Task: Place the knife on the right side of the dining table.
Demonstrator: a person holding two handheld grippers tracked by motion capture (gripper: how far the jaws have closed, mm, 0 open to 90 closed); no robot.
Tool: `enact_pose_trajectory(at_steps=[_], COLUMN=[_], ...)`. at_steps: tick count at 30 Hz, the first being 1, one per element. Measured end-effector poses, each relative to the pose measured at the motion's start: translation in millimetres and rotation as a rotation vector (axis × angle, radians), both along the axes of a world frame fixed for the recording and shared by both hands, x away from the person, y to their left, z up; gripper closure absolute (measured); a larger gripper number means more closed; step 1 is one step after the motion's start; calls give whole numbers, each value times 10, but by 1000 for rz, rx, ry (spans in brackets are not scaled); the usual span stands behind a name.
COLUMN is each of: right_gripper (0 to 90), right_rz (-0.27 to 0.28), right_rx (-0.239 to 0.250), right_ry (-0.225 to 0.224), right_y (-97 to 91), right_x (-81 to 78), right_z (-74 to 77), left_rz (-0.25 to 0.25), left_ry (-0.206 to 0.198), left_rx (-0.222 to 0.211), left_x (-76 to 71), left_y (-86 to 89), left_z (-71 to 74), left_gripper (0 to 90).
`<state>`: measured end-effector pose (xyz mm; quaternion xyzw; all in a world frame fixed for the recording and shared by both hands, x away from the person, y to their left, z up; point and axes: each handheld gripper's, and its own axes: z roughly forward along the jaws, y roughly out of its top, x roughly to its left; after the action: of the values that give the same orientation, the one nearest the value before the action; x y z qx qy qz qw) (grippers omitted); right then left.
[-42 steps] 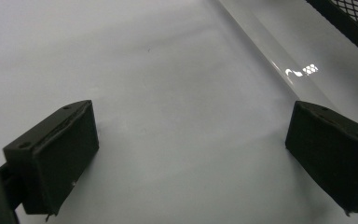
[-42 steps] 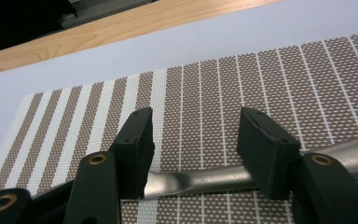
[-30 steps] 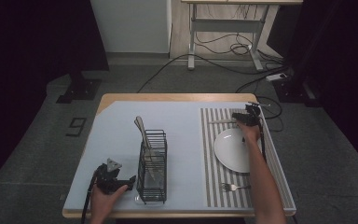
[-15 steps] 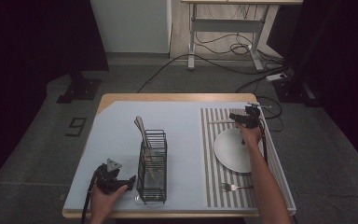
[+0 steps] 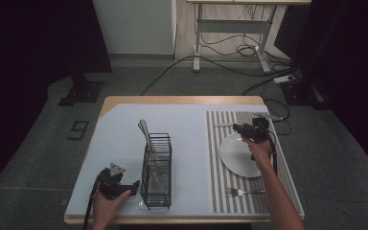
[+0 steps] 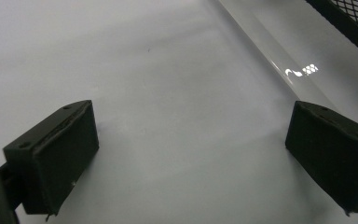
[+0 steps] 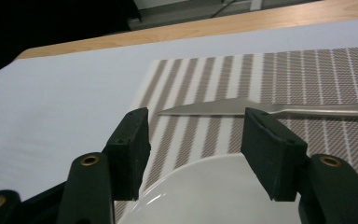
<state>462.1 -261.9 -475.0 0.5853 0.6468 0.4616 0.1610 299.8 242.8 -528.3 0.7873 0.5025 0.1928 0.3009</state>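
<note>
Reaching over the far rim of the white plate (image 7: 214,191), the right gripper (image 7: 193,133) faces the table knife (image 7: 270,108) that lies flat on the striped placemat (image 5: 223,167), just beyond the plate, blade toward the mat's inner edge. Its jaws have just been opening and stand apart with nothing between them; the knife is ahead of the pads, not yet inside them. To take it cleanly, I judge the hand should come down past the plate rim without brushing it, straddle the knife across its width near the handle rather than the thin blade, and press the pads low to the mat, since a flat piece of steel tends to slip or pivot if caught high. The fork (image 5: 242,192) lies on the near end of the same mat, well apart from this reach. The left gripper (image 5: 120,184) rests on the pale blue table cover (image 6: 158,93) beside the black wire cutlery rack (image 5: 156,170), its jaws wide apart and empty; it seems ready to steady the rack if the knife is bound there.
</note>
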Motion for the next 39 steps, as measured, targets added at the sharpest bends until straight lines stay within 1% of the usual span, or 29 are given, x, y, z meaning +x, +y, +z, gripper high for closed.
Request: enact_pose_trajectory(at_steps=[3,5,7,8,9,12,14,19,22,23,25,28,30,35,39], right_gripper=[409,409,407,407,407,407,406,404,408,401,401,403,403,403,401], right_rz=[34,60,84,95,100,128,153,205,231,244,270,298,315,332,329], right_rx=[9,36,27,32,35,41,64,51,63,57,30,36,25,19,21], right_ry=[-11,-22,-31,-42,-44,-55,-60,-61,-70,-62,-51,-37,-44,-40,-46], right_y=[59,103,166,186,196,265,316,453,535,570,649,738,799,876,890], right_x=[-150,-253,-375,-423,-447,-586,-680,-841,-934,-957,-1002,-1053,-1084,-1109,-1109], right_z=[44,53,63,61,61,56,39,-14,-69,-93,-142,-197,-218,-259,-257], left_rz=[0,0,0,2,1,1,1,1,1,1,1,1,1,2,2], left_ry=[1,1,2,1,1,1,1,1,1,1,1,1,1,1,1], left_rx=[0,0,0,-3,-2,-3,-3,-3,-3,-3,-3,-3,-2,-2,-2], left_x=[0,0,0,0,0,1,2,2,2,2,2,2,2,1,1], left_y=[0,0,1,-1,-1,-1,0,0,-1,-1,-1,-1,-1,-2,-2], left_z=[1,1,1,0,0,1,0,0,0,0,0,0,0,0,0], left_gripper=[18,18,18,18,18,18,18,18,18,18,18,18,18,18,18])
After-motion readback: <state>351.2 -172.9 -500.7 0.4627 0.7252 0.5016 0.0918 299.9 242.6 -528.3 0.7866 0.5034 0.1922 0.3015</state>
